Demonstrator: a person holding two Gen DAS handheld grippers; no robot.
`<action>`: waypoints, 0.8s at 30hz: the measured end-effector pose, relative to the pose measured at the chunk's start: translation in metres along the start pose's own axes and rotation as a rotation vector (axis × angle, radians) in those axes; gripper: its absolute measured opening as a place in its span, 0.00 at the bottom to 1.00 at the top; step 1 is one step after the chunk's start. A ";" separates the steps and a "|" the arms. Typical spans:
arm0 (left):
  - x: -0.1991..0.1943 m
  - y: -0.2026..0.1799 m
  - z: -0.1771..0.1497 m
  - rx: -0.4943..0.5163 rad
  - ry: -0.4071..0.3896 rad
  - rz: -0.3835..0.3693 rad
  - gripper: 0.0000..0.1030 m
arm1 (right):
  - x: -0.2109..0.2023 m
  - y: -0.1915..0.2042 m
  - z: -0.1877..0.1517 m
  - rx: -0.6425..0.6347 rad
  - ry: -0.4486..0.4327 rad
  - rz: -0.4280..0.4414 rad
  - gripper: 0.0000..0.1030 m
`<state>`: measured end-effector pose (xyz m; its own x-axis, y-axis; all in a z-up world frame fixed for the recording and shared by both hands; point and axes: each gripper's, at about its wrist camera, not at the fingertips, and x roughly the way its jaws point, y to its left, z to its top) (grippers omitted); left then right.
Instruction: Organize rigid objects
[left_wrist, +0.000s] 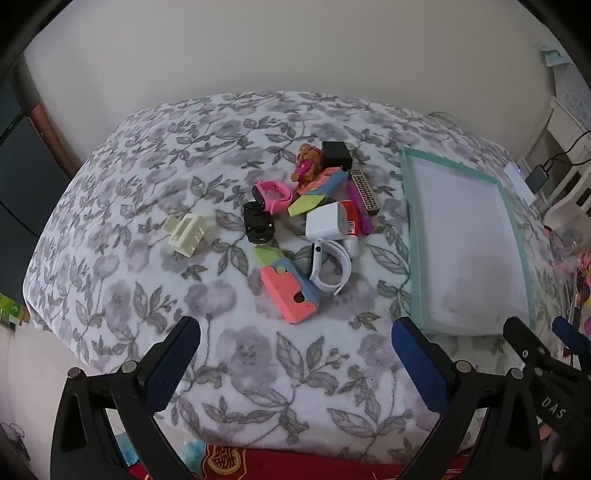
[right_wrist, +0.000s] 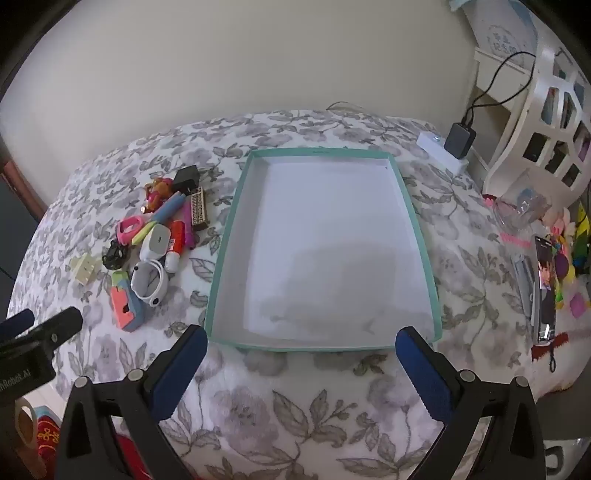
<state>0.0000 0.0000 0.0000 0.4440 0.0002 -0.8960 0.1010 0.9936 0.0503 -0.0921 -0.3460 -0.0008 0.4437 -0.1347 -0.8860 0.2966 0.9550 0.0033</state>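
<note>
On the flower-print bed (left_wrist: 155, 206) we log, from the left: a cream hair claw (left_wrist: 185, 233) lying alone; a black clip (left_wrist: 258, 226) and a pink watch (left_wrist: 272, 194) touching it; a pastel block toy (left_wrist: 286, 286) in green, blue and coral, its long axis running from the pile toward us; a white watch (left_wrist: 330, 267) against that toy's right side; a white charger (left_wrist: 325, 223); behind these a small figurine (left_wrist: 307, 162), a black box (left_wrist: 336, 154), a patterned bar (left_wrist: 365, 194) and a glue stick (left_wrist: 351, 225), all heaped and touching. To the right of the heap, apart from it, we record a teal-rimmed tray (right_wrist: 227, 236), shallow, white inside, holding nothing. Our left gripper (left_wrist: 295, 350) hovers over bare bedspread with fingers spread wide and nothing between them; the heap lies straight ahead of it, the block toy being the nearest piece. Our right gripper (right_wrist: 301, 354) likewise has fingers wide apart and empty, facing the tray's near rim. We judge the left hand the nearer for a first pick and the tray the destination; no item is yet sorted.
</note>
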 end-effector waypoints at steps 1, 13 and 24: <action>0.000 0.000 0.000 -0.001 0.000 0.005 1.00 | 0.000 0.000 0.000 0.002 0.000 0.009 1.00; 0.003 -0.002 -0.001 0.015 0.011 -0.008 1.00 | -0.001 0.000 -0.001 0.010 -0.015 0.020 1.00; 0.003 -0.001 -0.001 0.019 0.020 0.005 1.00 | 0.000 -0.001 0.000 0.011 -0.013 0.017 1.00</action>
<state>0.0003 -0.0013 -0.0035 0.4263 0.0075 -0.9045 0.1157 0.9913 0.0628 -0.0929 -0.3471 -0.0004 0.4598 -0.1217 -0.8796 0.2982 0.9542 0.0238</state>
